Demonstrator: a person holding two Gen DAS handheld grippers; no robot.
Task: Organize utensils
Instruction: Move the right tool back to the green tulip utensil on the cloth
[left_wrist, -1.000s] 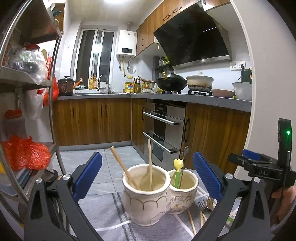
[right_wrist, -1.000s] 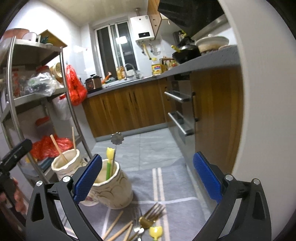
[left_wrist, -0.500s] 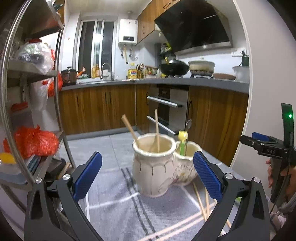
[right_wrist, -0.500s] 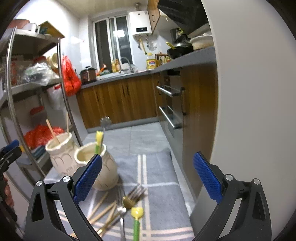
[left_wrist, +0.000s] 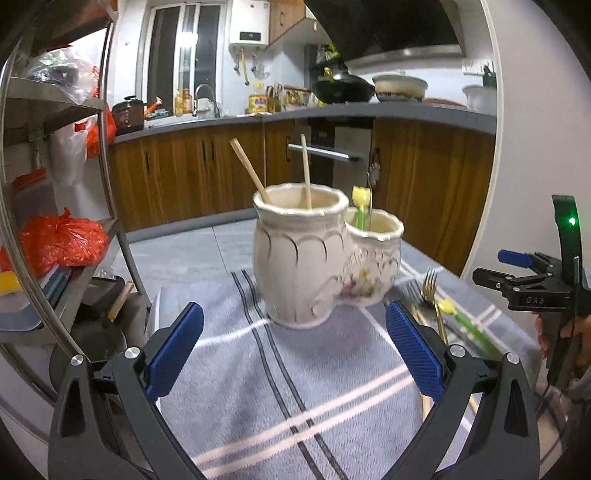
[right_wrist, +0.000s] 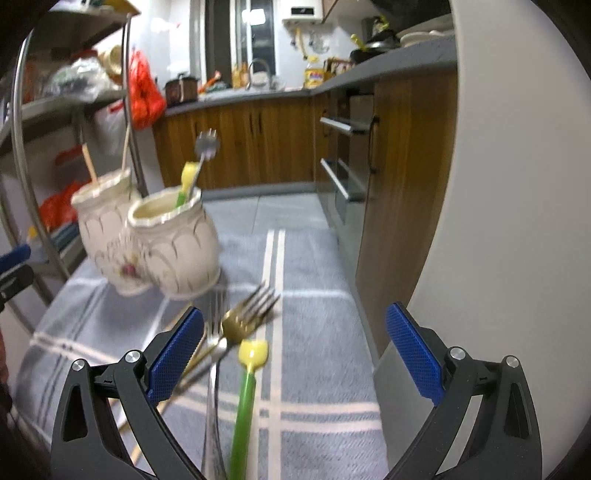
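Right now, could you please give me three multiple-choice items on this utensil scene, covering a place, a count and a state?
1. Where does the gold fork lie?
A. in the taller pot
B. on the striped cloth
C. on the counter

2. How many wooden chopsticks stand in the taller pot?
A. two
B. four
C. none

3. How is the right tool set?
A. shut on the fork
B. shut on nothing
C. open, holding nothing

Key: 1 B, the fork rests flat on the cloth beside the pots; 2 A, two sticks rise from its rim; 3 C, its blue pads stand wide apart with nothing between them.
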